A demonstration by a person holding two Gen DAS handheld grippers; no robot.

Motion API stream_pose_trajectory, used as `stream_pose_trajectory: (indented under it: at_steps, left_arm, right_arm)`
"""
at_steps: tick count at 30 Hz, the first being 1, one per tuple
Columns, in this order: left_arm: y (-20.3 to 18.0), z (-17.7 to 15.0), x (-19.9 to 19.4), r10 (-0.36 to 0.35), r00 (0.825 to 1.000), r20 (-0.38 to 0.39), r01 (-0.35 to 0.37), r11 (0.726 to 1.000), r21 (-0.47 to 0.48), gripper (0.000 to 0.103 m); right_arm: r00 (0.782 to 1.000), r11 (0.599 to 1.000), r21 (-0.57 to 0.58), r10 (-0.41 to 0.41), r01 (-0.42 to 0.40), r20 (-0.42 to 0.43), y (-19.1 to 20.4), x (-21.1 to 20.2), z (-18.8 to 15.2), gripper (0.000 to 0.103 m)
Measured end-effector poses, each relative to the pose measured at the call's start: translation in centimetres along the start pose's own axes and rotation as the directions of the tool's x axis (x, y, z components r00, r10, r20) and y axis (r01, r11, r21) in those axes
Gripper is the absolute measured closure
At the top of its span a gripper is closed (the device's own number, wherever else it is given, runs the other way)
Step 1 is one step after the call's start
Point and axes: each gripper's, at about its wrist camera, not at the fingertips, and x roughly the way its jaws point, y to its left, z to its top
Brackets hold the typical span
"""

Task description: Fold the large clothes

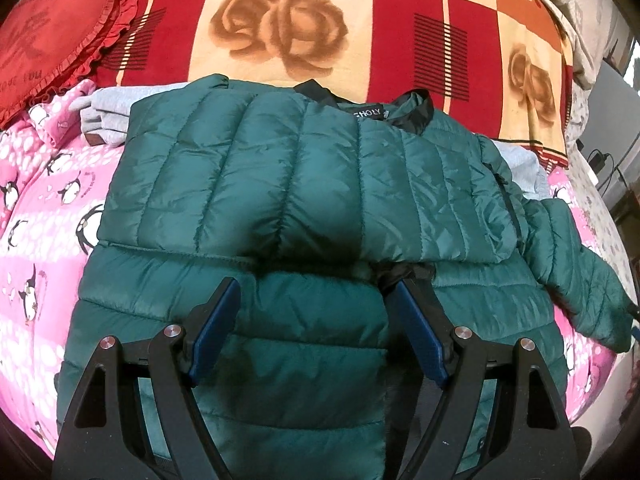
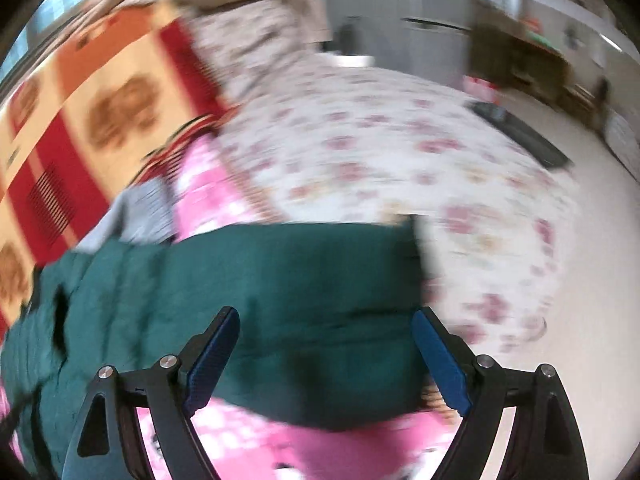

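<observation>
A home bedroom. Beyond the left tongs a bed carries a rose blanket (image 1: 288,32), a heart cushion (image 1: 52,40) and a penguin sheet (image 1: 44,208). Past the right tongs, a floral quilt (image 2: 380,148).

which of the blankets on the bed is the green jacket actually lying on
The pink penguin blanket. The green puffer jacket lies mostly on it, collar toward the red and cream rose blanket behind. The white floral cover lies off to one side.
</observation>
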Motion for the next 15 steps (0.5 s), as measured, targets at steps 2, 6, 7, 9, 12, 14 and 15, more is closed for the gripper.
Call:
stream_pose_trajectory:
  at_steps: [2, 6, 7, 9, 12, 14, 15]
  left_arm:
    - [0.0, 0.0, 0.0, -0.001, 1.000, -0.001, 0.001, 1.000, 0.002, 0.023]
    - [0.0, -0.1, 0.0, 0.004, 1.000, 0.000, -0.004, 1.000, 0.008, 0.023]
    - [0.0, -0.1, 0.0, 0.005, 1.000, -0.001, -0.005, 1.000, 0.007, 0.023]
    - [0.1, -0.1, -0.2, 0.005, 1.000, -0.003, -0.005, 1.000, 0.006, 0.023]
    - [0.3, 0.0, -0.7, 0.011, 1.000, 0.006, -0.011, 1.000, 0.005, 0.023]
    - [0.5, 0.0, -1.2, 0.005, 1.000, 0.016, -0.005, 1.000, 0.001, 0.023]
    - [0.7, 0.1, -1.6, 0.002, 1.000, 0.024, -0.002, 1.000, -0.003, 0.023]
  right_arm:
    - [1.000, 1.000, 0.031, 0.001, -0.001, -0.016, -1.4, 0.6, 0.2, 0.017]
    - [0.999, 1.000, 0.001, 0.026, -0.026, -0.035, -1.6, 1.9, -0.2, 0.024]
    - [0.999, 0.999, -0.026, 0.035, -0.035, -0.006, -1.2, 1.6, -0.3, 0.062]
    - [0.996, 0.996, -0.049, 0.082, -0.081, 0.018, -0.1, 0.7, -0.4, 0.085]
    - [0.993, 0.989, -0.108, 0.107, -0.101, 0.051, 1.8, -0.5, -0.2, 0.093]
    - [0.986, 0.981, -0.121, 0.157, -0.149, 0.063, 3.2, -1.6, 0.1, 0.093]
    - [0.979, 0.974, -0.136, 0.191, -0.179, 0.075, 4.1, -2.6, 0.3, 0.093]
